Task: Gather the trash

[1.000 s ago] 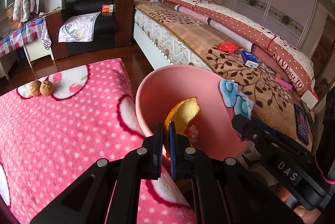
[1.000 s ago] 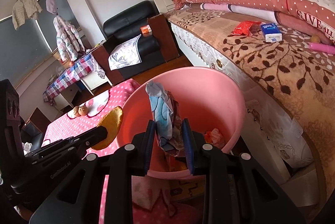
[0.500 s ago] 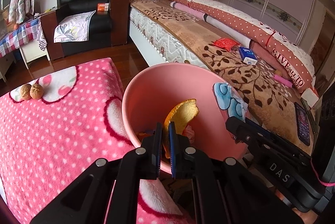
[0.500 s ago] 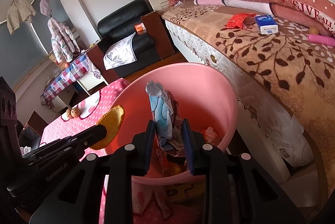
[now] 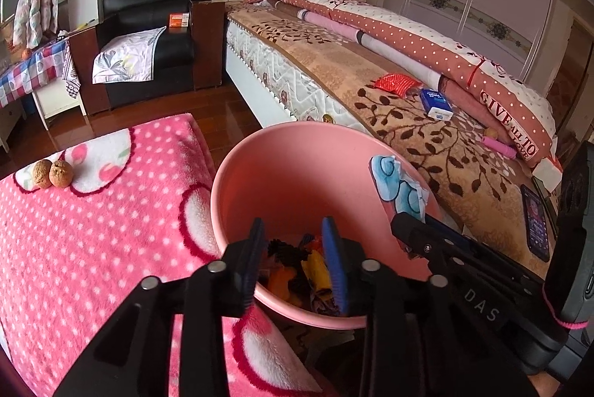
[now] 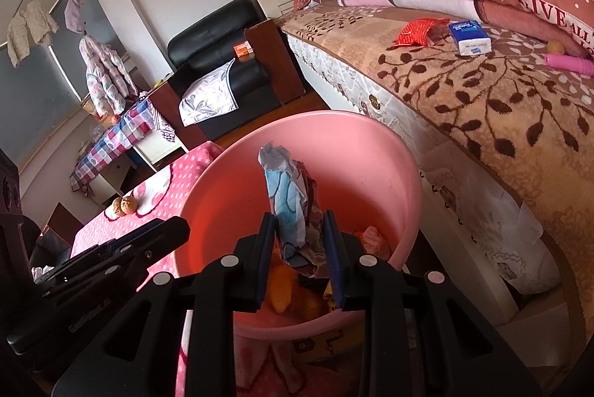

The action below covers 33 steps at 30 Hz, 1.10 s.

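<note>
Left hand-held gripper (image 5: 295, 257) parted, empty, right hand-held gripper (image 6: 299, 250) clamping crumpled wrapper (image 6: 293, 207), bin (image 6: 371, 152) contents half hidden

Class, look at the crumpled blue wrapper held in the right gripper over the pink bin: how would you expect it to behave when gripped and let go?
The wrapper looks creased and thin, so probably light and floppy. It stands up between the right gripper pads, so the crumpling seems to lend some stiffness. Released over the bin, it would likely flutter down slowly.

Soft daylight, sharp focus; fisheye-warped, dark corners
</note>
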Each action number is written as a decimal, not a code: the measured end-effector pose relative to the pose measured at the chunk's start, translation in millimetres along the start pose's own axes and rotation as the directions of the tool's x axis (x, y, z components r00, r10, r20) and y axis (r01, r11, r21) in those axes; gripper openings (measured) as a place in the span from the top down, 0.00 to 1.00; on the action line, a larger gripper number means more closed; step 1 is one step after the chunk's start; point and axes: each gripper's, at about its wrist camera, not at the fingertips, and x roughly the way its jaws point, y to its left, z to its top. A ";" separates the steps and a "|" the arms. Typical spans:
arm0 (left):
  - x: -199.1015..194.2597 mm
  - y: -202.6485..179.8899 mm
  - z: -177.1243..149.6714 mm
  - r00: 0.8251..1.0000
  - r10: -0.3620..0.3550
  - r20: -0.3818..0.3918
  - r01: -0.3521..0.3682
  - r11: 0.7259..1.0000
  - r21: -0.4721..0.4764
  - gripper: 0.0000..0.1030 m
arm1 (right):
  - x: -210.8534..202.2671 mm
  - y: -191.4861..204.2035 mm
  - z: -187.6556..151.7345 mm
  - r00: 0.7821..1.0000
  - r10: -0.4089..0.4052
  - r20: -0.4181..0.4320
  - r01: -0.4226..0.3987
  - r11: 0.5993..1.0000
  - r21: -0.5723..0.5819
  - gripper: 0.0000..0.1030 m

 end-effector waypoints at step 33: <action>-42.2 7.2 -5.8 0.996 0.005 0.095 -0.004 1.000 -0.012 0.45 | -35.2 29.3 -13.3 0.993 -0.014 0.118 0.028 0.992 -0.119 0.61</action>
